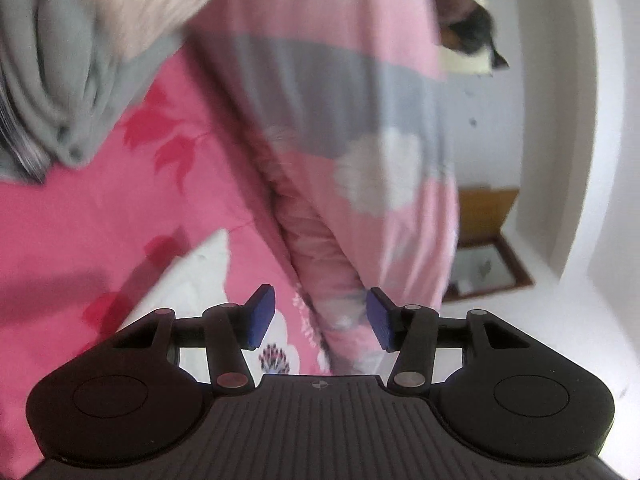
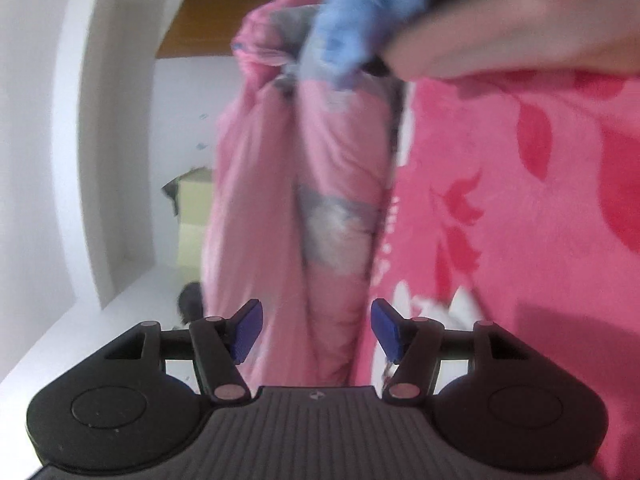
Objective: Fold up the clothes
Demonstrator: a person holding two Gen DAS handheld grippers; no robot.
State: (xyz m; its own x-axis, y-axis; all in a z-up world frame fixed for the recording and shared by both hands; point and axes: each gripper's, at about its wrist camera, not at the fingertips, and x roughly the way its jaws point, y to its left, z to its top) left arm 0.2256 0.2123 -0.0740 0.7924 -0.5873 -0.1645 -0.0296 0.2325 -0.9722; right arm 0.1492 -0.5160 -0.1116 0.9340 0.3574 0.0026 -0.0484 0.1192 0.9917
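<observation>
Two white walls (blurred) flank pink floral bedding; wooden frame beyond.

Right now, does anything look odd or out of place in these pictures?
Yes. The pale pink garment hangs bunched, while the left gripper and right gripper are open. A blue-gloved hand seems to hold it.

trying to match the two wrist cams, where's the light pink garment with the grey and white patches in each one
Left wrist view: the light pink garment runs from top centre down to between the open blue pads, right of the bright pink floral sheet.
Right wrist view: it hangs at centre, left of the same sheet.
Shared landmark: the brown wooden frame against the white wall.
</observation>
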